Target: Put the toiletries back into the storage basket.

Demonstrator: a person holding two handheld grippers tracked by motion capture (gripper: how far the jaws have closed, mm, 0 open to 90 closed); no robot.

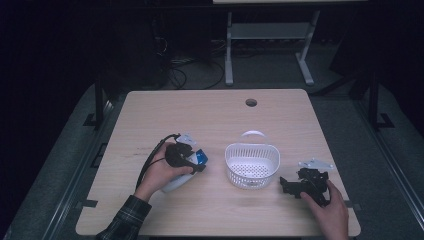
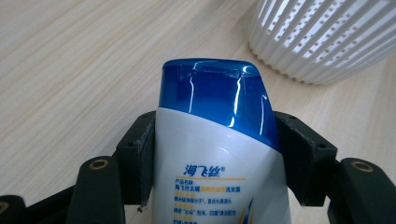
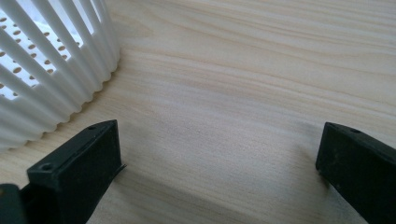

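Left gripper (image 1: 192,161) has its jaws clamped on both sides of a white shampoo bottle (image 2: 219,177) with a blue cap (image 2: 217,93), so it's holding that. Just past the cap sits a white slotted basket (image 1: 251,165) on the desk (image 1: 210,115). Right gripper (image 1: 295,186) rests on the desk on the basket's other side, jaws spread wide with nothing but bare wood between them.
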